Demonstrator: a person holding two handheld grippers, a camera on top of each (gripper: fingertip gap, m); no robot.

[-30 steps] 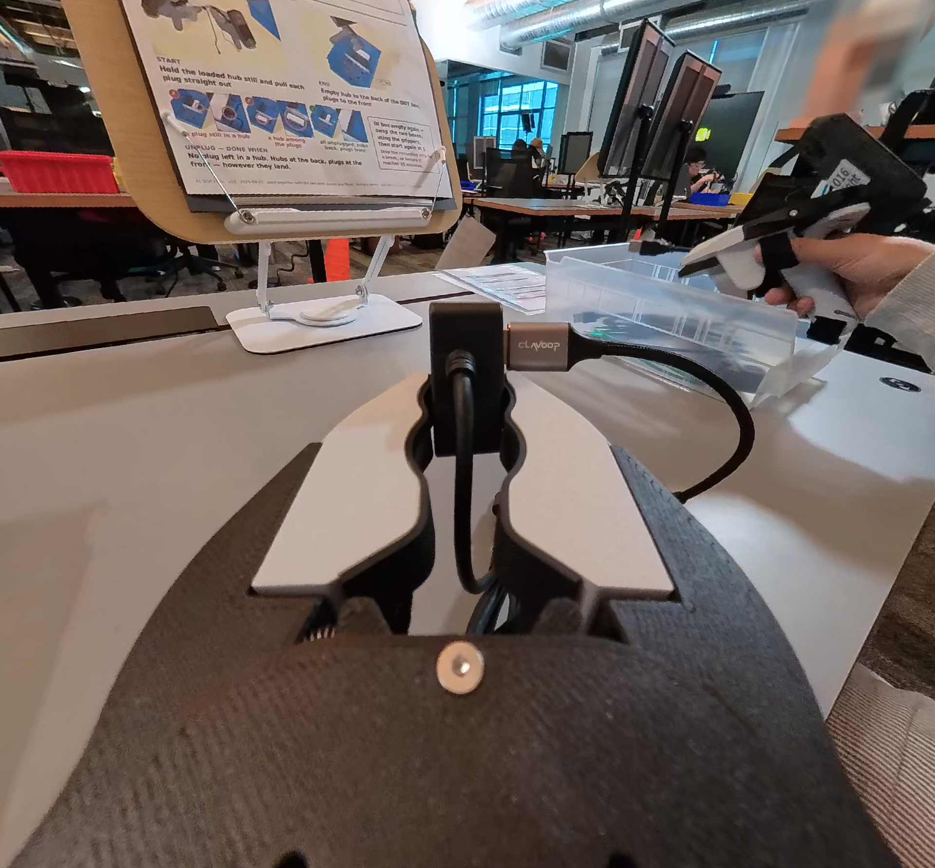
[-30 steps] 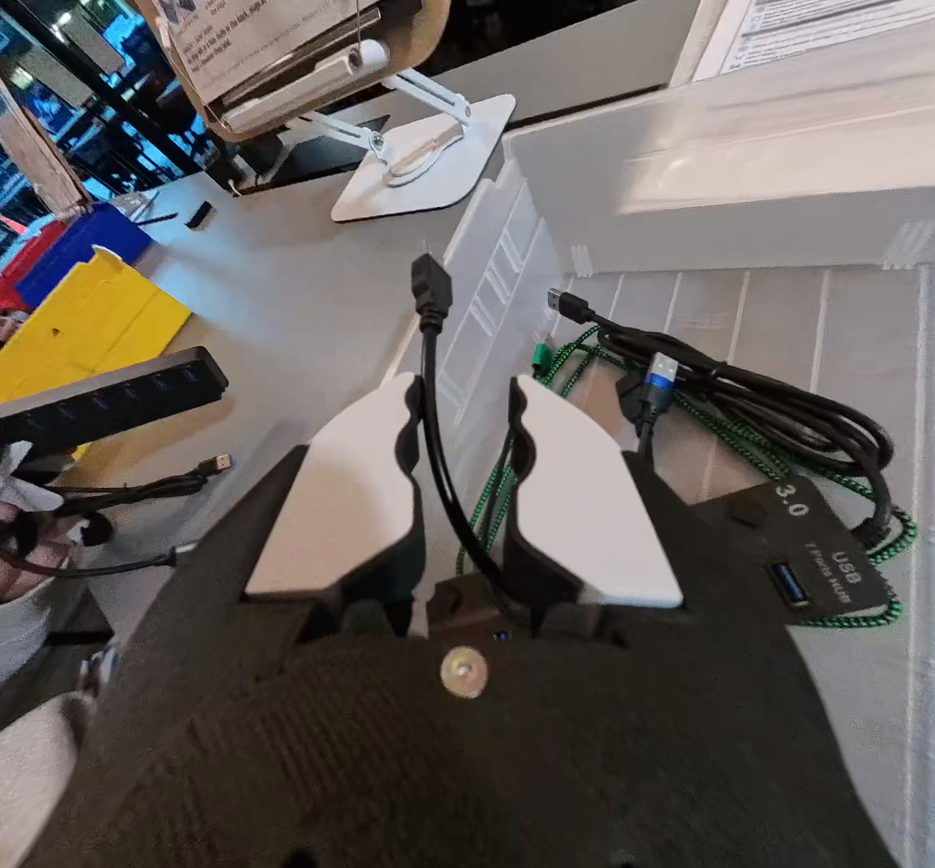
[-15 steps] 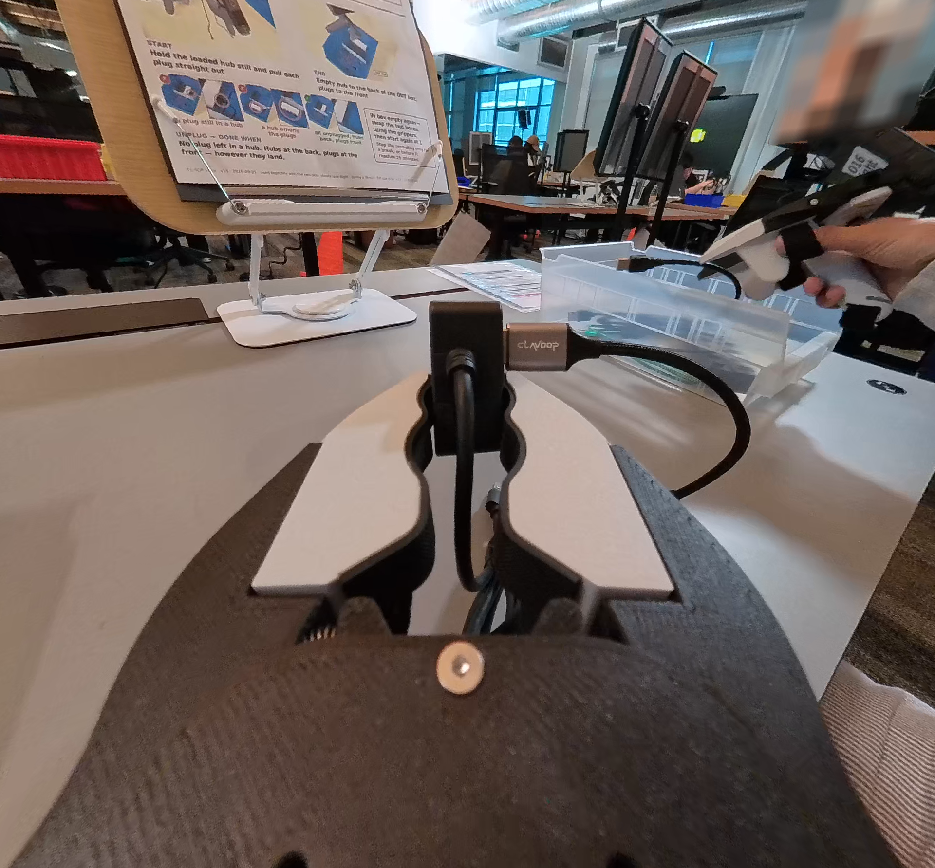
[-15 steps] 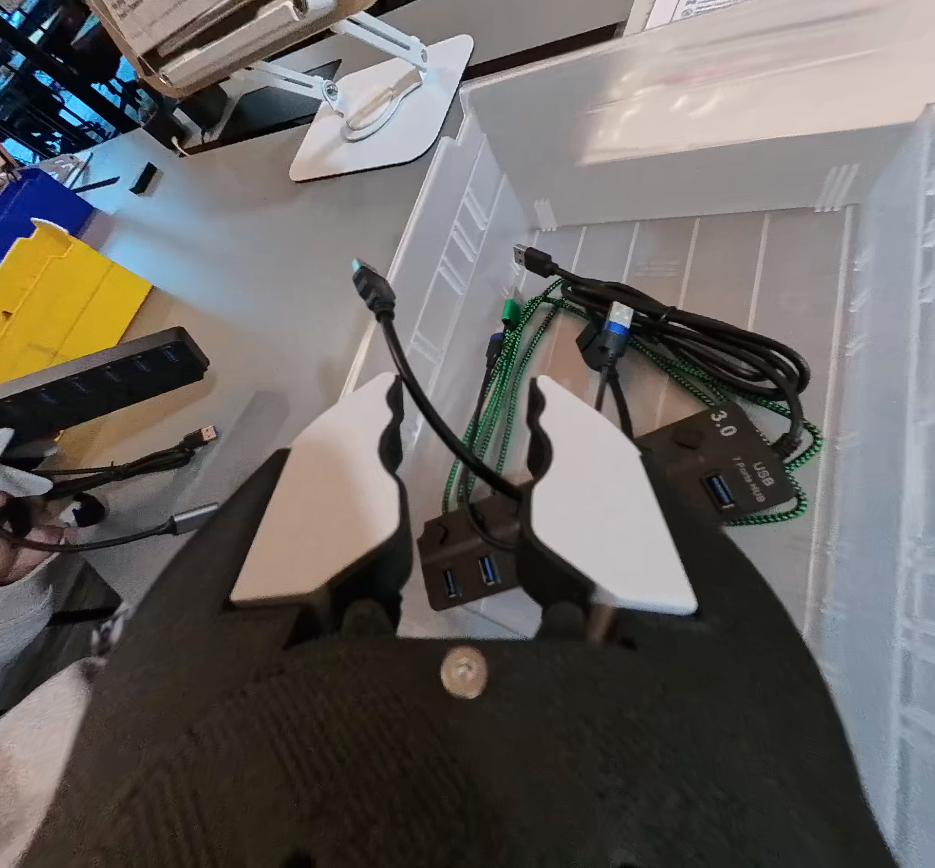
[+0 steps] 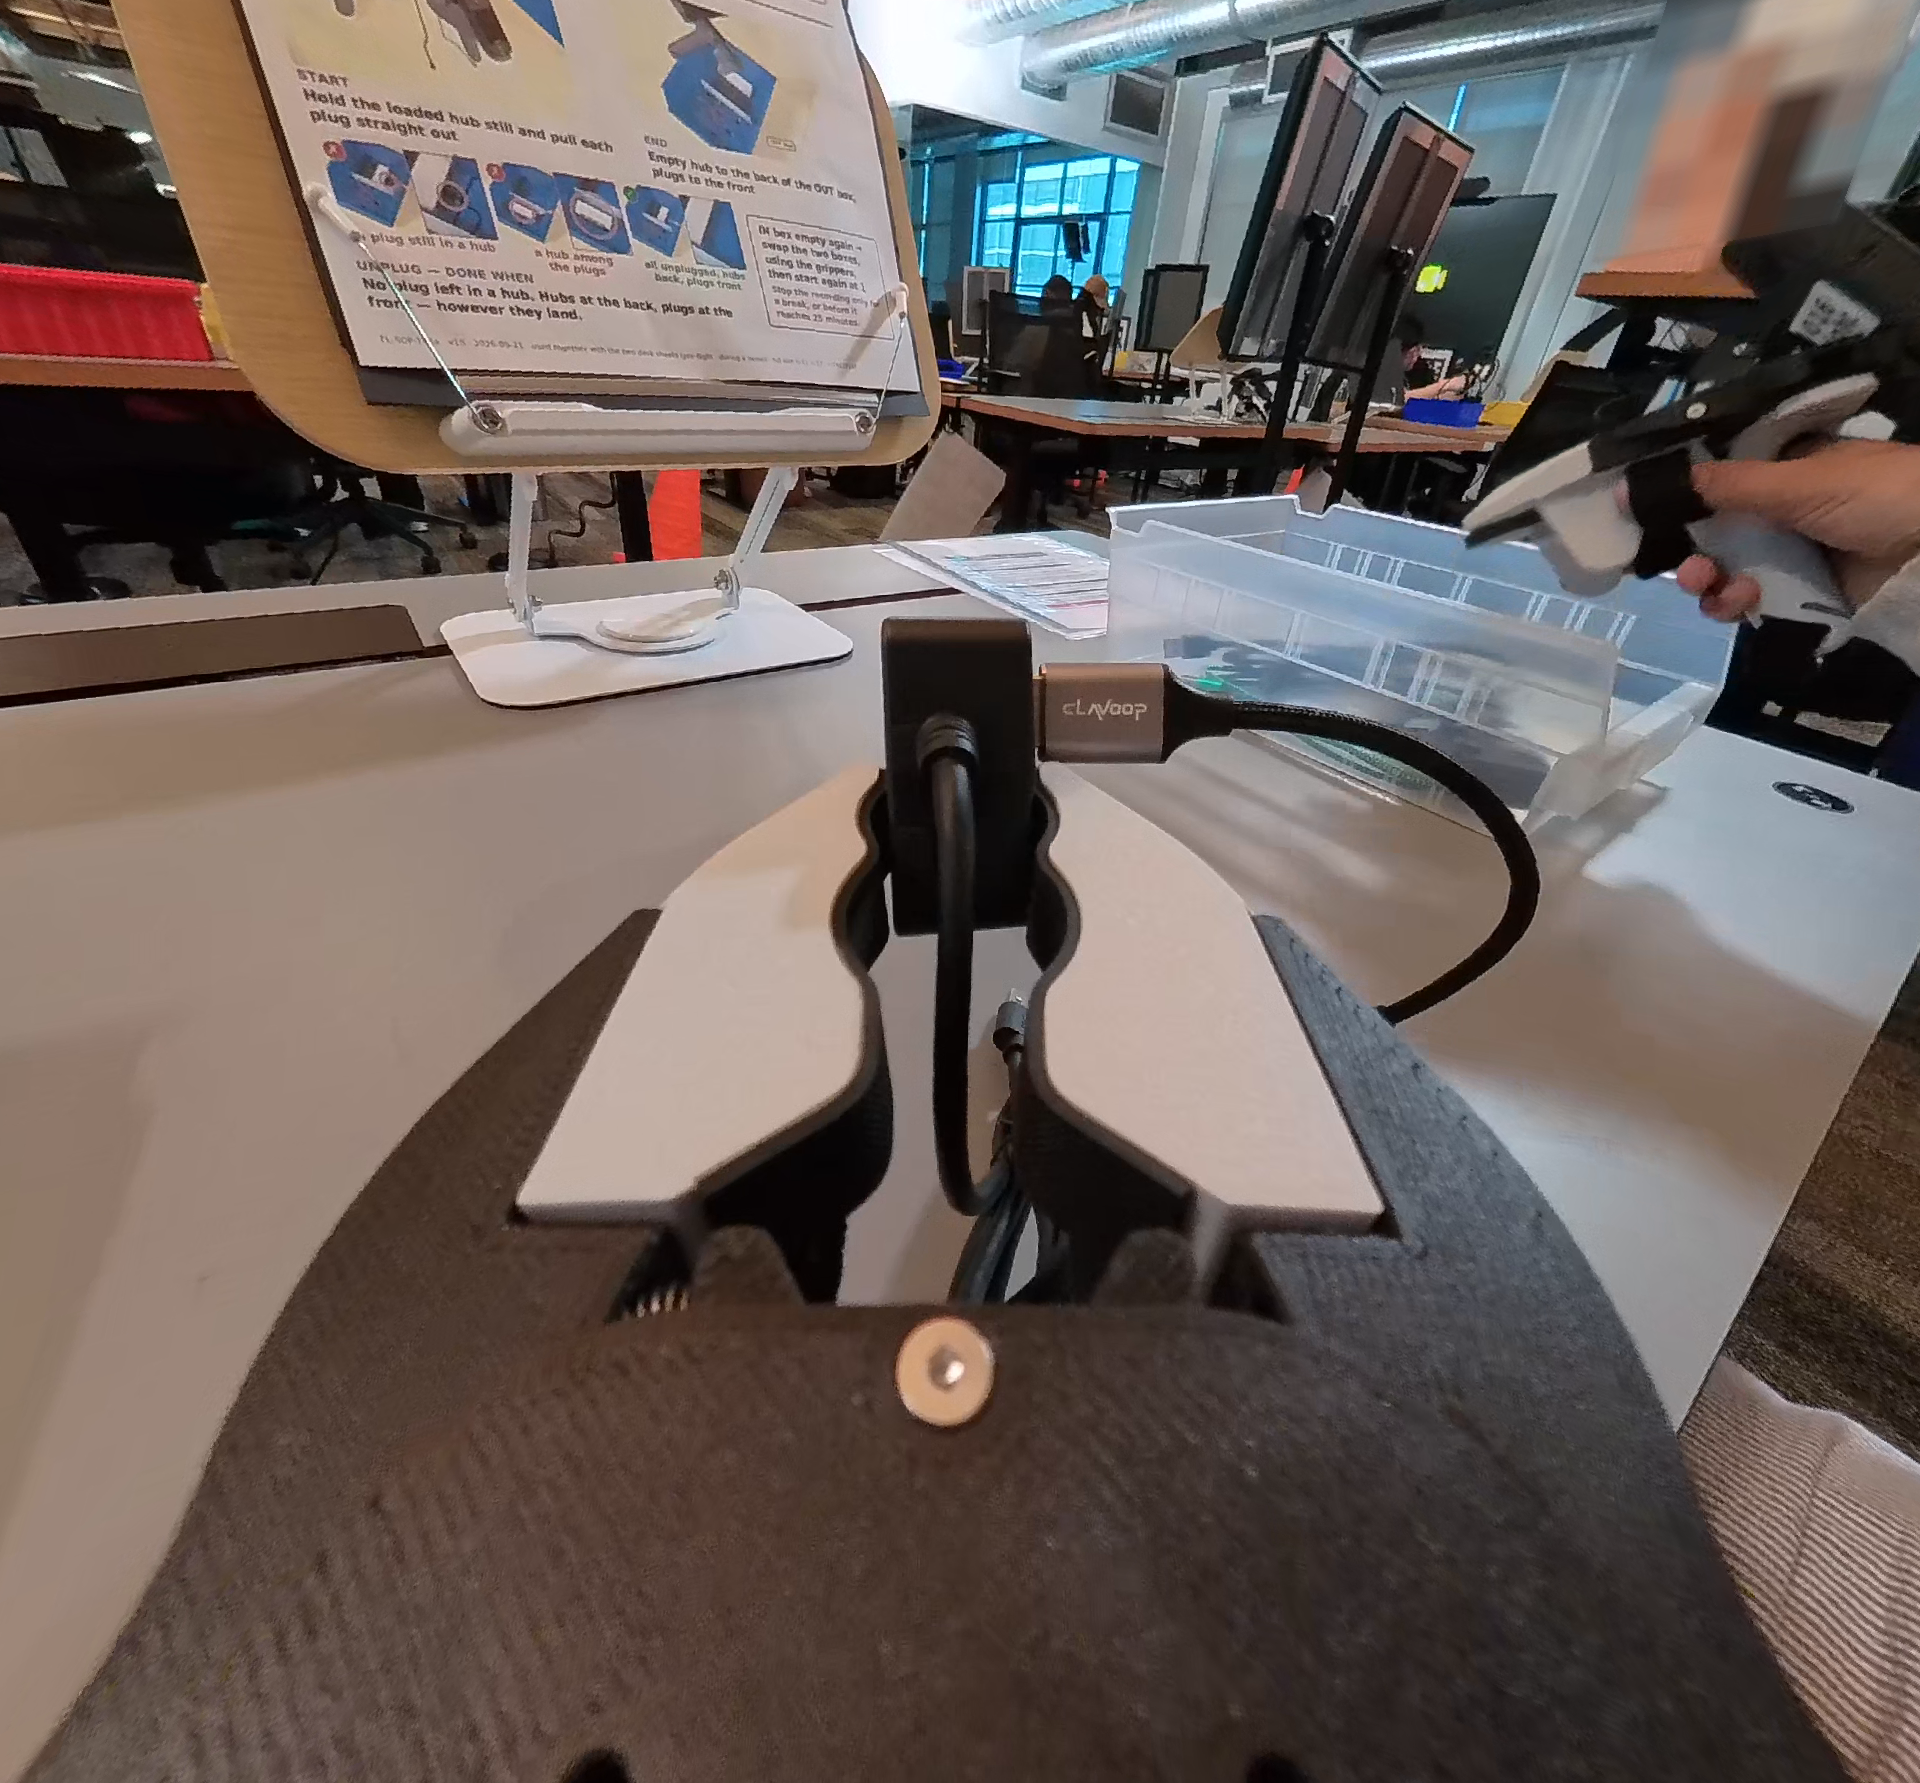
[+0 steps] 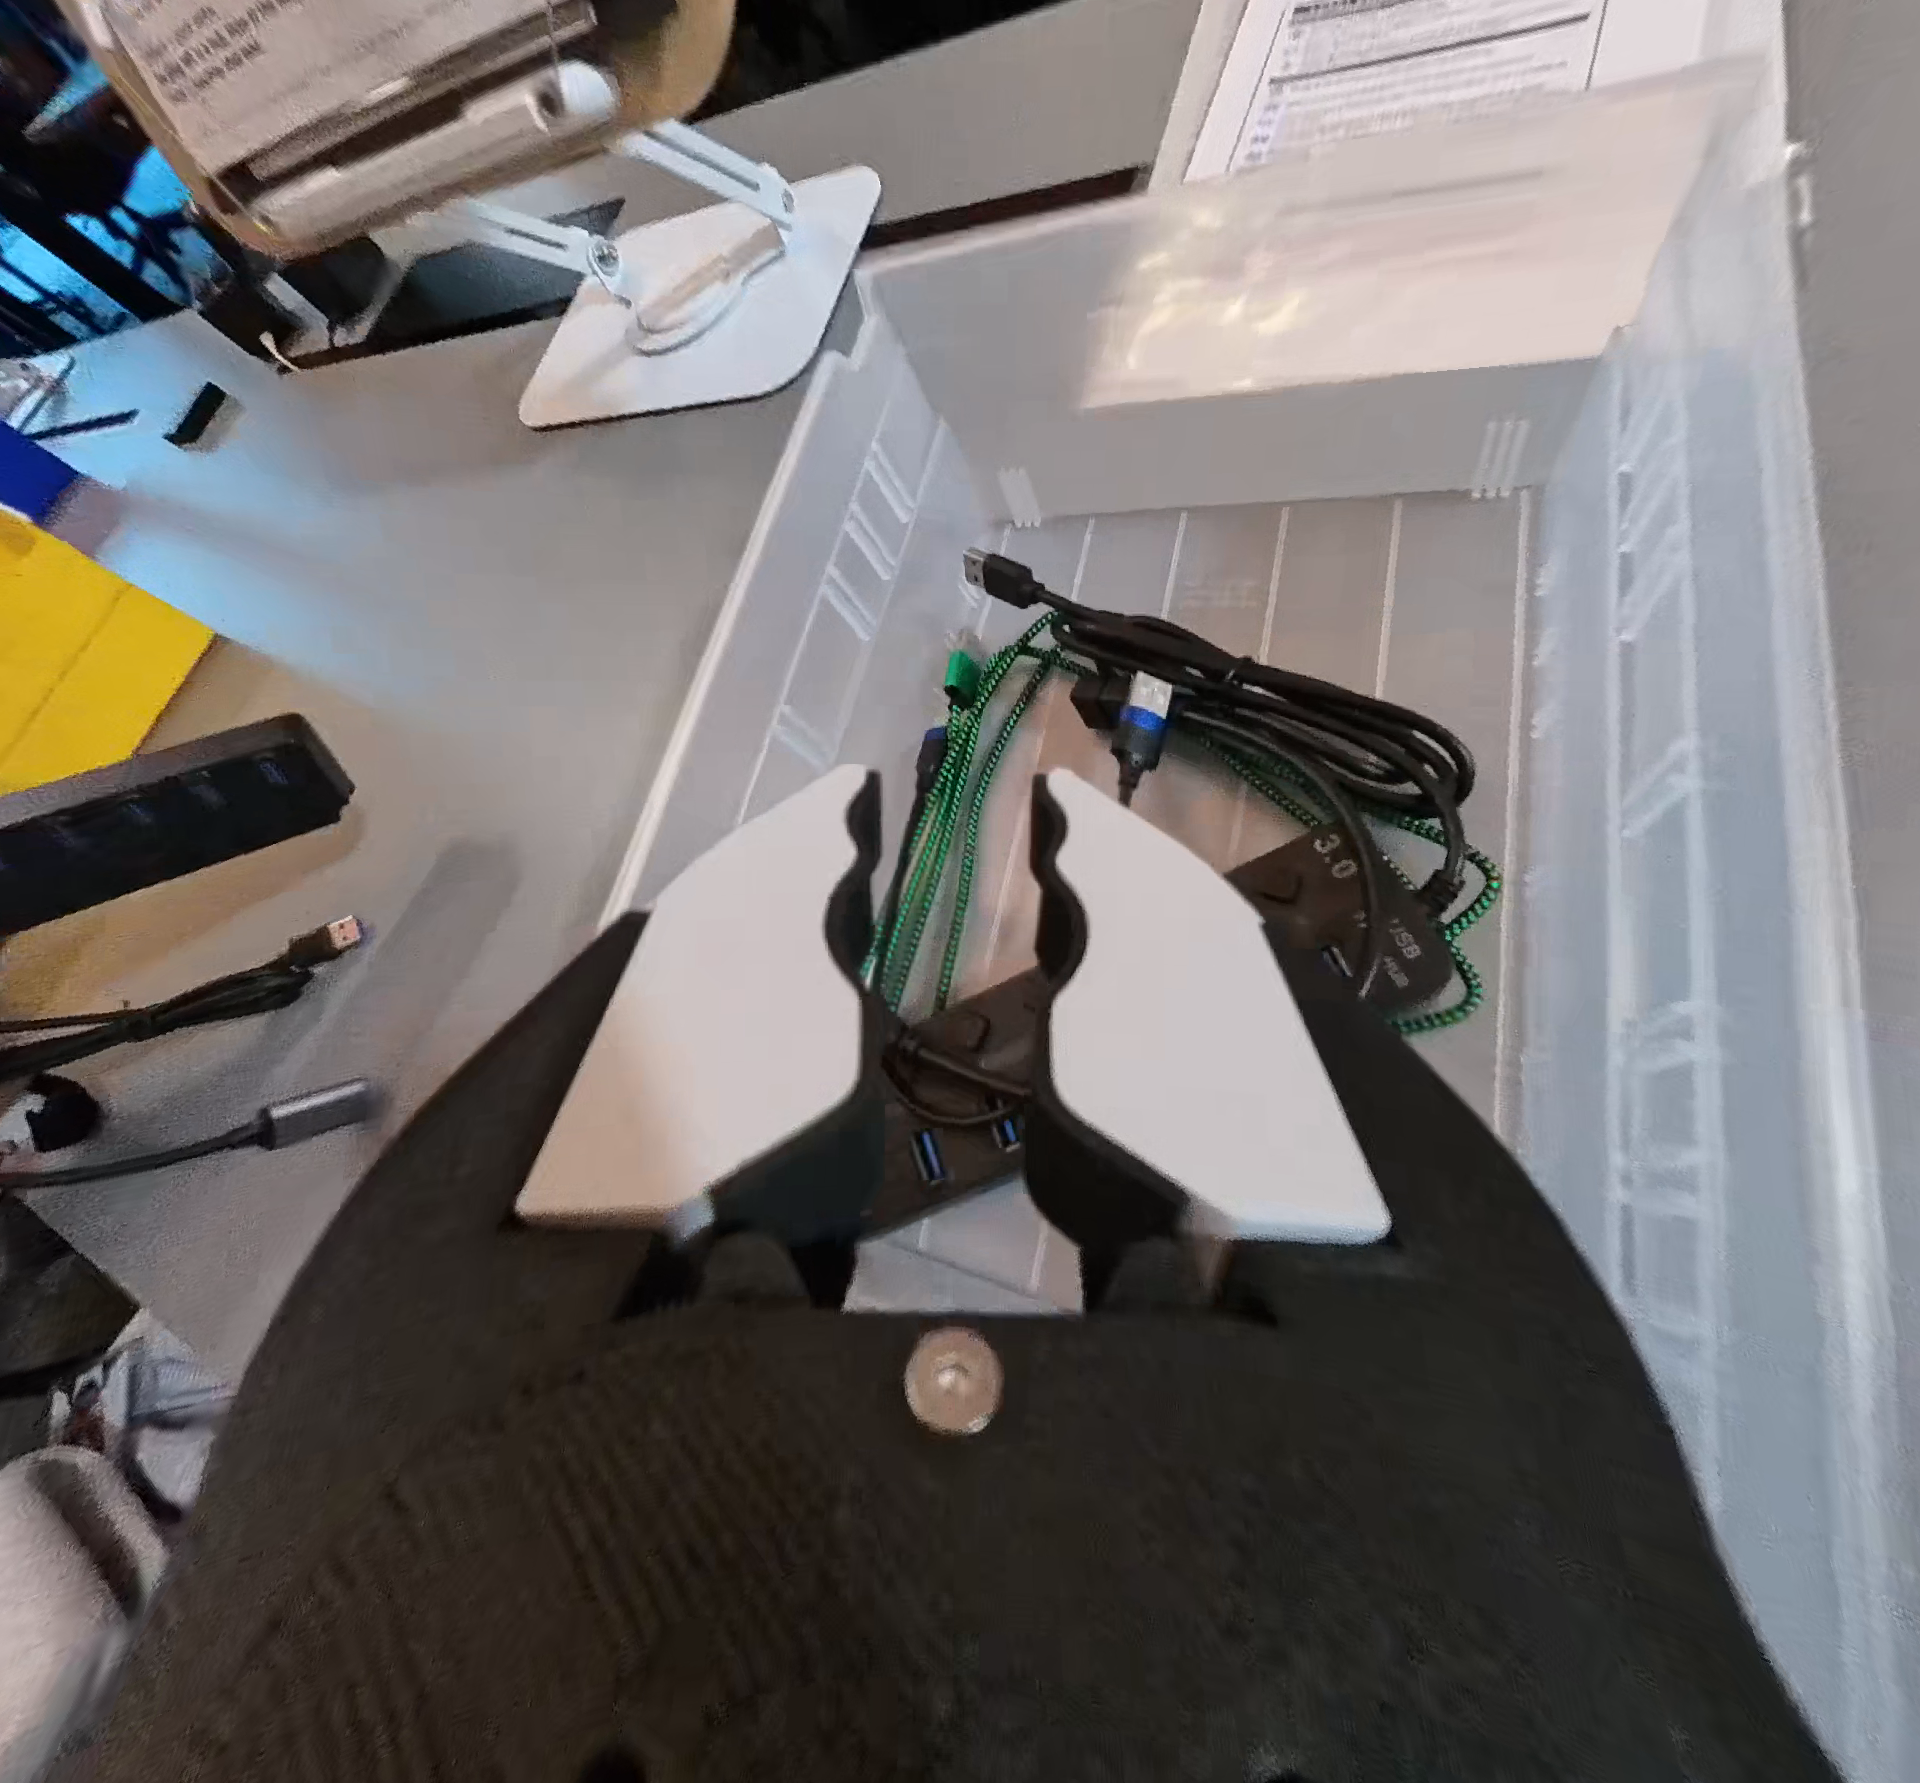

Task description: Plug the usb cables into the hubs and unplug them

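My left gripper [image 5: 956, 798] is shut on a long black USB hub [image 5: 956, 746], seen end-on and held above the white table. A grey plug [image 5: 1101, 713] on a black braided cable sits in the hub's right side. The same hub shows at the left edge of the right wrist view [image 6: 177, 819]. My right gripper [image 6: 956, 783] is open and empty above a clear plastic bin [image 6: 831, 528]; it also shows in the left wrist view [image 5: 1496, 512]. Below it a second black hub [image 6: 1340, 923] with blue ports lies on the bin floor, with a thin black cable [image 6: 935, 1058] across it.
The bin also holds a green braided cable [image 6: 966, 746], coiled black cables [image 6: 1299, 694] and a blue-collared plug [image 6: 1143, 715]. Loose plug ends [image 6: 312, 1110] hang below the held hub. An instruction board on a white stand [image 5: 644, 632] is behind. A yellow bin [image 6: 73, 653] is at the left. One gripper's finger ends stand about 40 cm off the other's.
My right gripper let go of the black cable whose plug stood up between its fingers; the cable dropped onto the hub in the bin. The left gripper kept still with its hub.
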